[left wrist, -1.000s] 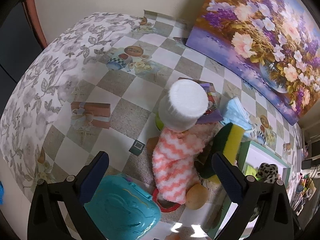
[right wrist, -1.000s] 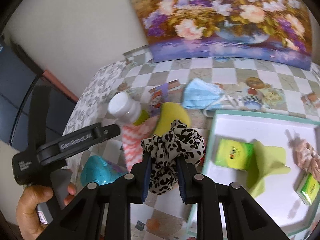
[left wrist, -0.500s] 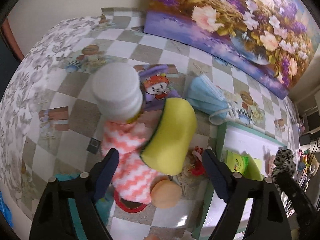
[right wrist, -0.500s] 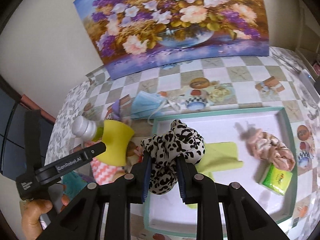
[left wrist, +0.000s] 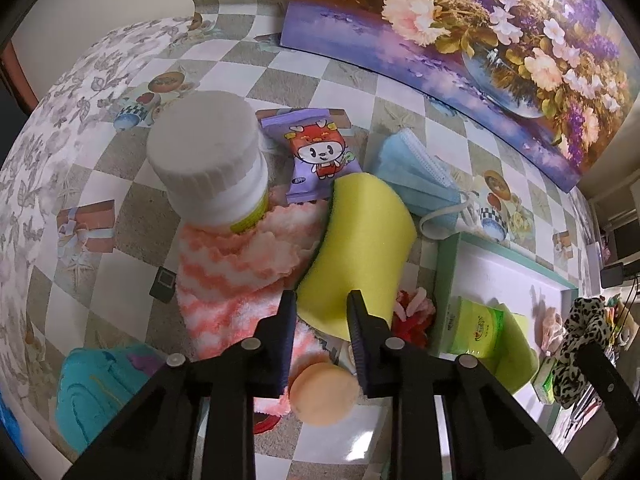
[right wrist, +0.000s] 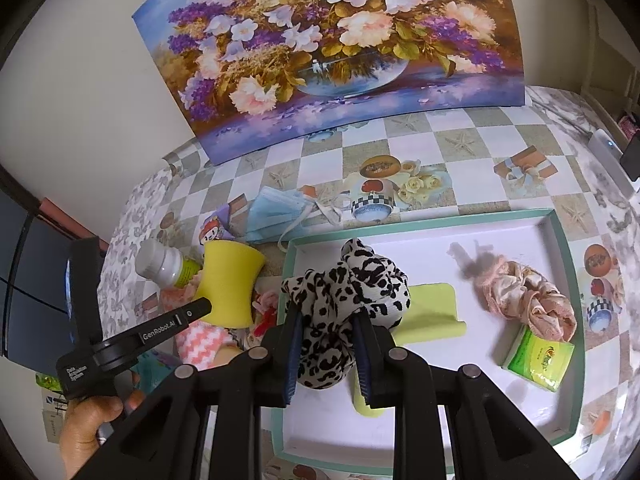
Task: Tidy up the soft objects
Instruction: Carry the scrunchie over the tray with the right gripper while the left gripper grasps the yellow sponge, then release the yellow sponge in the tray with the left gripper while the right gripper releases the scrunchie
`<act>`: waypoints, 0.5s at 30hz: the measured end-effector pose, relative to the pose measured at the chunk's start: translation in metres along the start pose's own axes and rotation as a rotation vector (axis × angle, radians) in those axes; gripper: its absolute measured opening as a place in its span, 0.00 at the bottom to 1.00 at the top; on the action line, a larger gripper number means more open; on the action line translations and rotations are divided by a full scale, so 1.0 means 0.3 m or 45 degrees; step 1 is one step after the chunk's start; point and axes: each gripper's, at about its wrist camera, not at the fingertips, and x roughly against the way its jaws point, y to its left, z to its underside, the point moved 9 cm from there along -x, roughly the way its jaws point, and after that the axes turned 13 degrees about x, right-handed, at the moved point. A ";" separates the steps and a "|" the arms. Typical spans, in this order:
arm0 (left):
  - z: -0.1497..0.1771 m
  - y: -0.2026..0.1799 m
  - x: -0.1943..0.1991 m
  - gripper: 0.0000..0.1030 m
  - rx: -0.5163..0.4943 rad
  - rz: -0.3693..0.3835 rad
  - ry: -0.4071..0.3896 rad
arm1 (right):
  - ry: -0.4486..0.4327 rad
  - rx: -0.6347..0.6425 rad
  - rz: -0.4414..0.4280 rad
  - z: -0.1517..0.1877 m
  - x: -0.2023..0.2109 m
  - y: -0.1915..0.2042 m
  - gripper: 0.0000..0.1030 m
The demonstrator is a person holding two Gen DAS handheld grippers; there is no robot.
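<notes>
Left gripper (left wrist: 320, 312): jaws have just been closing, now clenched on the near end of the yellow sponge (left wrist: 360, 248), which lies on the worktop (left wrist: 132, 216) just outside the tray's left edge, beside the pink-and-white sock (left wrist: 232, 276). Right gripper (right wrist: 326, 336): clamped on the leopard-print scrunchie (right wrist: 344, 300), above the tray (right wrist: 560, 248) near its left rim.
</notes>
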 end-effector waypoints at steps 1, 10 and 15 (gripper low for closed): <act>-0.002 0.001 0.003 0.22 0.000 0.002 -0.005 | 0.002 0.001 -0.002 0.001 -0.001 0.001 0.24; -0.038 -0.033 0.123 0.20 0.002 0.088 -0.103 | -0.046 -0.021 0.002 -0.013 0.044 -0.021 0.24; -0.044 -0.091 0.234 0.20 -0.022 0.191 -0.163 | -0.077 -0.060 0.054 -0.016 0.089 -0.090 0.24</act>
